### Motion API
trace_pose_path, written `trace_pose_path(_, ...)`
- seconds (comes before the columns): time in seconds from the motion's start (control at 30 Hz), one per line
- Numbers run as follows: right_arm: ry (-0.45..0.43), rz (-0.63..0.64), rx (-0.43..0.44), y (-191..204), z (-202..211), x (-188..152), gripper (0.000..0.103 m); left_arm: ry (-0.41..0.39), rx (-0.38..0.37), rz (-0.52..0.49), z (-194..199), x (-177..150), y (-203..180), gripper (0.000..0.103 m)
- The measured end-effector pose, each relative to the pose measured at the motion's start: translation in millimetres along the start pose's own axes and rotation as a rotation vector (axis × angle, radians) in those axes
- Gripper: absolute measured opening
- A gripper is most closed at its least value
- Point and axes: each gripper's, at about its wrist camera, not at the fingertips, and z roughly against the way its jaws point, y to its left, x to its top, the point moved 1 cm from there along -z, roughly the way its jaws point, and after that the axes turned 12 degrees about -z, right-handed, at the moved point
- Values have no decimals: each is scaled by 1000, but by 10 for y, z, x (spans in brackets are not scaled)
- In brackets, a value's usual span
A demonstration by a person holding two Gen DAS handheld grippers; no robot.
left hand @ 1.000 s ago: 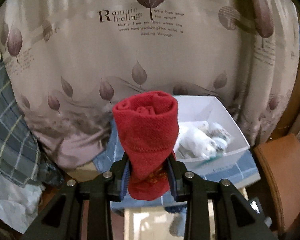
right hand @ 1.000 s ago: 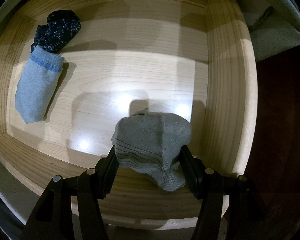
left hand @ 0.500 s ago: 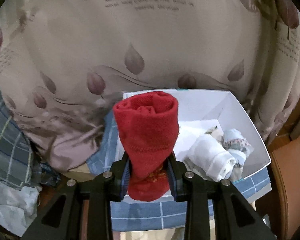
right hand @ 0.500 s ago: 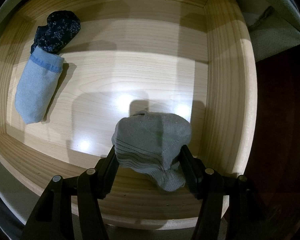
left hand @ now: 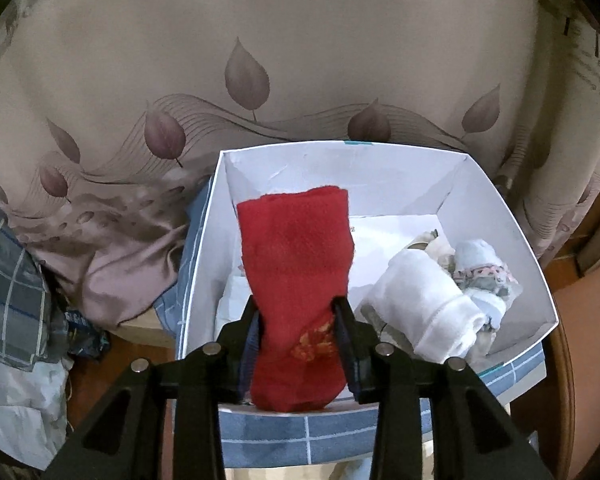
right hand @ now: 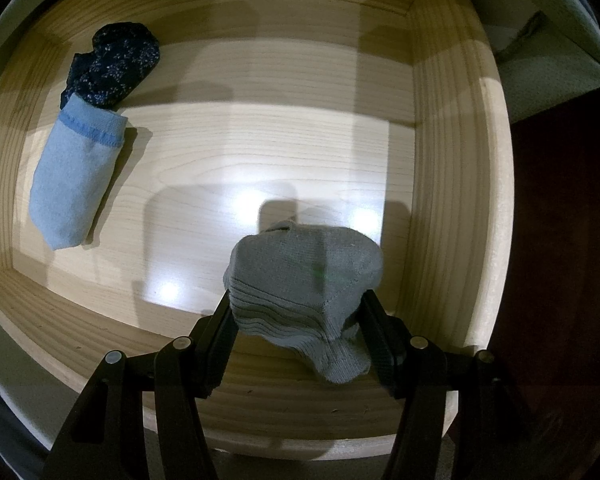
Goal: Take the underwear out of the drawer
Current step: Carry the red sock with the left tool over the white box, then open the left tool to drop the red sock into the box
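Observation:
A red rolled underwear (left hand: 296, 248) stands between the jaws of my left gripper (left hand: 297, 308), leaning over the near left part of a white box (left hand: 500, 216). The jaws are opening, but the pads still touch the roll's sides. Inside the box lie a white roll (left hand: 424, 300) and a pale patterned roll (left hand: 484, 276). My right gripper (right hand: 298, 300) points straight down over the wooden drawer (right hand: 452, 160), shut on a grey rolled underwear (right hand: 304, 276) near the drawer's front right. A light-blue roll (right hand: 76, 176) and a dark navy speckled roll (right hand: 116, 64) lie at the drawer's left.
A beige curtain (left hand: 260, 80) with leaf prints hangs behind the box. A blue checked cloth (left hand: 300, 436) lies under the box, plaid fabric (left hand: 8, 292) is piled at the left, and brown wood (left hand: 580, 300) shows at the right. Dark floor (right hand: 560, 240) borders the drawer.
My left gripper has come forward and down over the white box with the red roll, and its jaws stand slightly wider. The right gripper and grey roll have not moved.

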Motion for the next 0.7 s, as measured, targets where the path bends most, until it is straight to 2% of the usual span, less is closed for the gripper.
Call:
trace_pose_path(0.3, 0, -1, -2, 30, -41, 9, 57, 36, 1, 1, -20, -33, -21, 49)
trace_pose_path(0.57, 0, -2, -3, 37, -44, 7, 57, 23, 12, -25, 147, -154, -86, 50)
trace_pose_path(0.7, 1, -3, -3, 40, -46, 6, 57, 18, 12, -33, 284, -335, -99, 50)
